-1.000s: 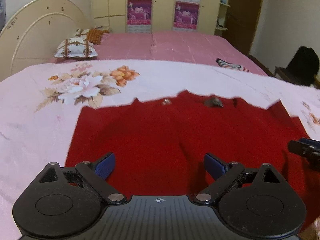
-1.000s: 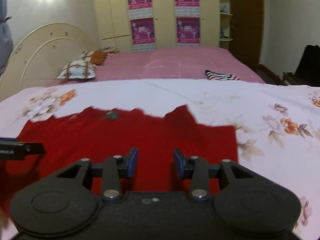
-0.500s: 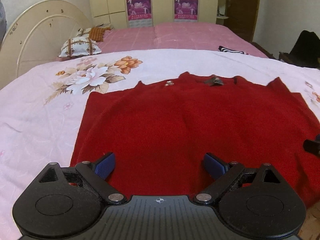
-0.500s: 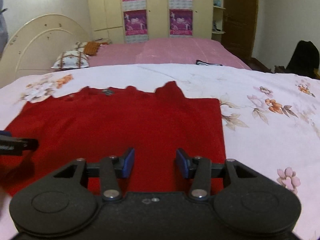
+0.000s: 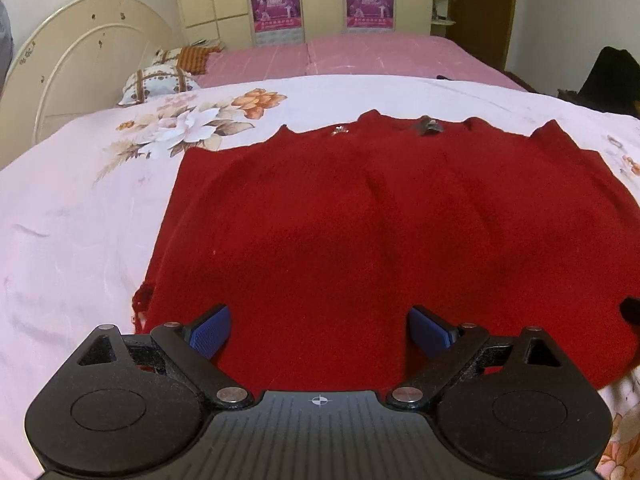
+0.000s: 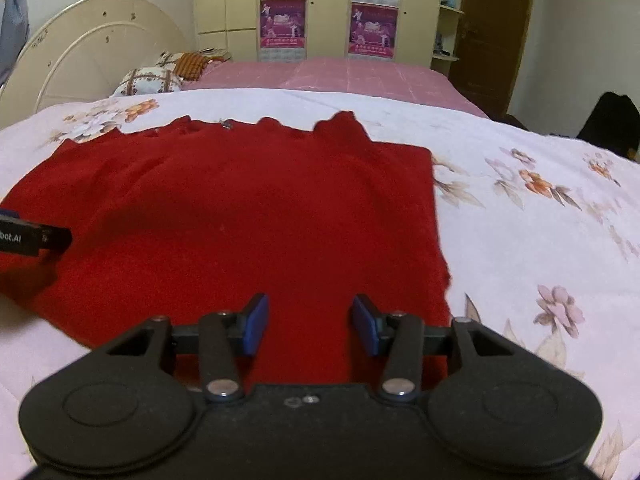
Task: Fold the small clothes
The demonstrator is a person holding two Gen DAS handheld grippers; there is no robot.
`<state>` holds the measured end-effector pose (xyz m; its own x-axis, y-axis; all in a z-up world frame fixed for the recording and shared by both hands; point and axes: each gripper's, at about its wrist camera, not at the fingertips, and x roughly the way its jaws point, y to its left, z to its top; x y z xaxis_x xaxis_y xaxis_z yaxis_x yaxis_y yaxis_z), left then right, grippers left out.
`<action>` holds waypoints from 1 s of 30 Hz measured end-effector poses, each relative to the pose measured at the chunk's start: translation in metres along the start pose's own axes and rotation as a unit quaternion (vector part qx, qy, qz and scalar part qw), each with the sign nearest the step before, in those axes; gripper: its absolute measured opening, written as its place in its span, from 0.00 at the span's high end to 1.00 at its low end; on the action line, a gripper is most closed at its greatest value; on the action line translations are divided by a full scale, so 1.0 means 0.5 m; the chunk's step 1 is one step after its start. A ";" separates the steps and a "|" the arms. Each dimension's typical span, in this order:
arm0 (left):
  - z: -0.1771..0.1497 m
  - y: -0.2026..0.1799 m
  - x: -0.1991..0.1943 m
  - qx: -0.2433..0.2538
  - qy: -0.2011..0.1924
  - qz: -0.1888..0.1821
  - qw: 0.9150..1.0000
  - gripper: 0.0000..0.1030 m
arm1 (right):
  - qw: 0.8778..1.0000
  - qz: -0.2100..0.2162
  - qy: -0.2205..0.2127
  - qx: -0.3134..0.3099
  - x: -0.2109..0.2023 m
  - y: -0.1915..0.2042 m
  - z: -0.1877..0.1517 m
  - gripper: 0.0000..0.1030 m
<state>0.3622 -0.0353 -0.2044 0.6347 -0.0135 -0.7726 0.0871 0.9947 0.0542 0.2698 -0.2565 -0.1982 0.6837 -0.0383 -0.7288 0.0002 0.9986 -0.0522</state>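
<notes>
Both grippers tilt down over the near hem of a red garment of fuzzy knit, spread flat on a smooth floral bedsheet; the left gripper stands spread wide, empty; the right gripper, at its three o'clock, is half spread, nothing between its blue ribbed pads.

Red garment being lain flat on a floral sheet.

The right gripper is being held over the garment's near edge, its blue pads parted with nothing gripped. The left gripper is being seen at the left edge, above the cloth.
</notes>
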 end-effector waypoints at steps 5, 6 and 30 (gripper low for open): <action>-0.002 0.001 -0.006 -0.002 0.002 0.001 1.000 0.08 | 1.000 0.001 0.004 0.005 -0.011 -0.015 -0.011 0.55; -0.003 0.001 -0.010 -0.003 0.002 0.000 1.000 0.08 | 1.000 0.002 0.006 0.005 -0.012 -0.017 -0.010 0.55; 0.095 -0.014 0.022 -0.010 -0.029 -0.002 1.000 0.08 | 0.998 0.008 -0.054 0.022 0.043 -0.051 0.137 0.55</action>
<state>0.4052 -0.0473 -0.1832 0.6780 -0.0238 -0.7347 0.0760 0.9964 0.0379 0.3345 -0.2804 -0.1657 0.7591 -0.0210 -0.6506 0.0192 0.9998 -0.0099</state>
